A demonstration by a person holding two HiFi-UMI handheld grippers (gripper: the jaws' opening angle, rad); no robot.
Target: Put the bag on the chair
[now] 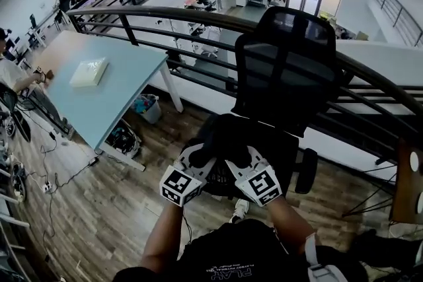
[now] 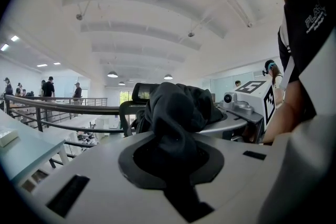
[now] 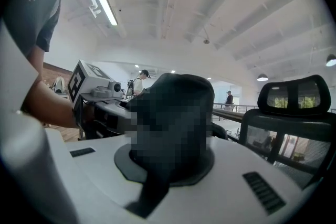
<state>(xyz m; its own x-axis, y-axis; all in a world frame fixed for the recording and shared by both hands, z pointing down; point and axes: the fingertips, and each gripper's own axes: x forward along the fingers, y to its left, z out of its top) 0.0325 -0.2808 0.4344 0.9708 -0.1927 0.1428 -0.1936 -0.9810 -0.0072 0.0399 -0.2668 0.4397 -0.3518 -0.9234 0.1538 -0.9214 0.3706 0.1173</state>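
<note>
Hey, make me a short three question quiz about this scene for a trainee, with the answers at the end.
1. True or false: the left gripper and the right gripper both clamp the black bag.
2. What lies on the blue table? A) laptop B) white box C) mug
3. What furniture stands behind the bag?
Key: 1 true; 2 B; 3 the black office chair.

White lettering beginning "FLA" runs up the person's black shirt (image 2: 308, 34) at the right edge of the left gripper view. The smaller line beside it is too fine to read. In the head view, the cubes on the left gripper (image 1: 195, 162) and right gripper (image 1: 243, 167) carry black-and-white square code markers without letters.
</note>
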